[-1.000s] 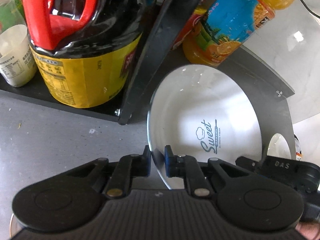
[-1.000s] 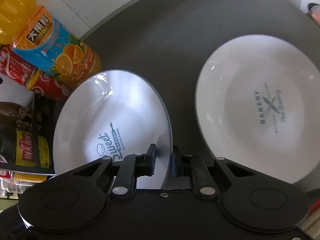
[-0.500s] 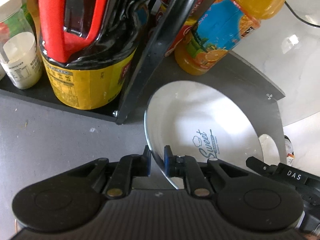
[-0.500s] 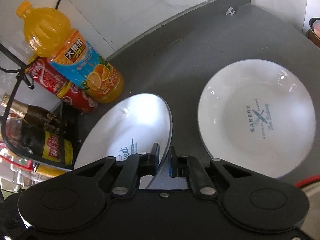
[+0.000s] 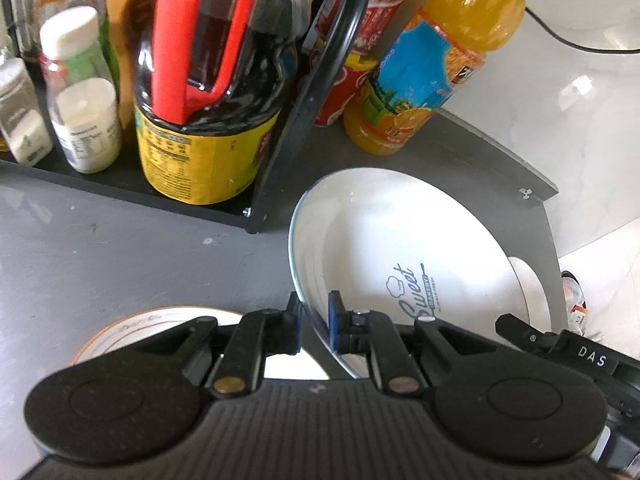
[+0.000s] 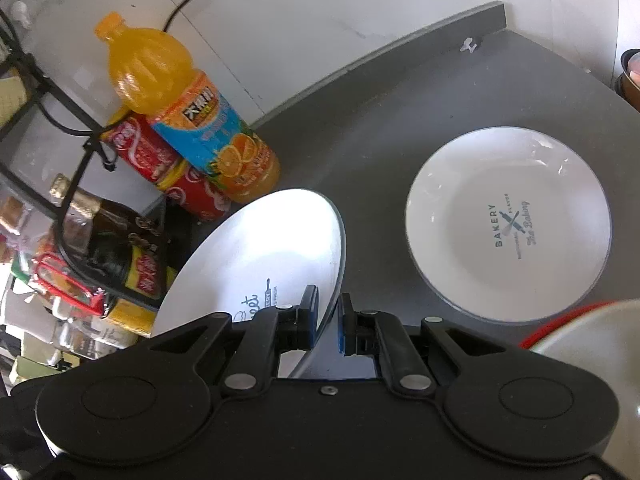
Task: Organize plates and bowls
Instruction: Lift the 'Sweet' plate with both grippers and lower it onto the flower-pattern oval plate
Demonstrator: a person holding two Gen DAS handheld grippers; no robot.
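A white plate printed "Sweet" (image 5: 400, 240) is held between both grippers, lifted off the grey table. My left gripper (image 5: 314, 322) is shut on its left rim; my right gripper (image 6: 325, 322) is shut on its right rim, and the plate (image 6: 264, 256) tilts to the left there. A second white plate printed "Bakery" (image 6: 508, 224) lies flat on the table to the right. An orange-rimmed dish (image 5: 160, 320) lies below the left gripper. A white bowl with a red rim (image 6: 592, 328) shows at the lower right.
A black rack (image 5: 120, 196) holds a large dark sauce bottle (image 5: 208, 112) and small white bottles (image 5: 80, 92). An orange juice bottle (image 6: 192, 120) and red cans (image 6: 160, 160) stand at the table's back edge, near the wall.
Both grippers have risen with the "Sweet" plate between them; the table and bottles look farther away. The orange-rimmed dish has come into the left wrist view.
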